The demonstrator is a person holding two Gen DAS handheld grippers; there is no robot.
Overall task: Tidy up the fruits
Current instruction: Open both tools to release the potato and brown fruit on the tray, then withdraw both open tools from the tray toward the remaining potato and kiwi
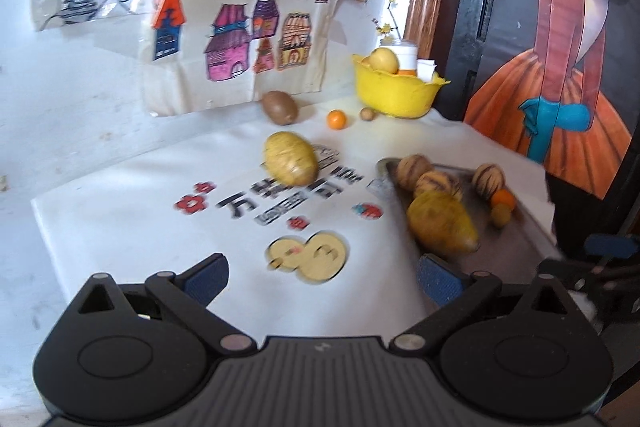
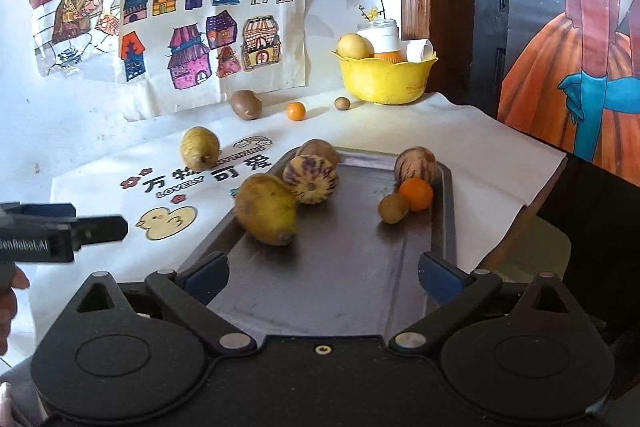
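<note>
Through my left wrist camera, my left gripper (image 1: 322, 277) is spread wide and holding nothing, hovering over the white printed cloth (image 1: 120, 211) near its front edge, just above the yellow duck print (image 1: 308, 255). Straight ahead, mid-cloth, sits the loose yellow pear (image 1: 291, 163): I judge it firm, fairly heavy and smooth-skinned, so I'd take it across its widest belly, not the tapered end, and squeeze gently to spare it bruising. Along the cloth's back edge lie a kiwi (image 1: 280, 107), soft and slightly fuzzy by my guess, a small orange fruit (image 1: 337, 119) and a tiny brown nut-like fruit (image 1: 367, 114), both light and ready to roll. The yellow bowl (image 1: 396, 95) stands at the back right corner. This view is blurred, so the print is hard to read. Over to my right wrist camera: my right gripper (image 2: 322, 277) is also wide apart and empty, poised over the near end of the metal tray (image 2: 344, 267), which lies on the right side of the cloth and holds a large yellow pear (image 2: 266, 213), striped melons (image 2: 310, 179), an orange fruit (image 2: 416, 194) and a small brown one (image 2: 393, 207). Here the cloth reads "LOVELY" and "ANYTHING" with the characters 万物可爱, and the other gripper's body at the left edge shows "GenRobot.AI", its first letter cut off.
</note>
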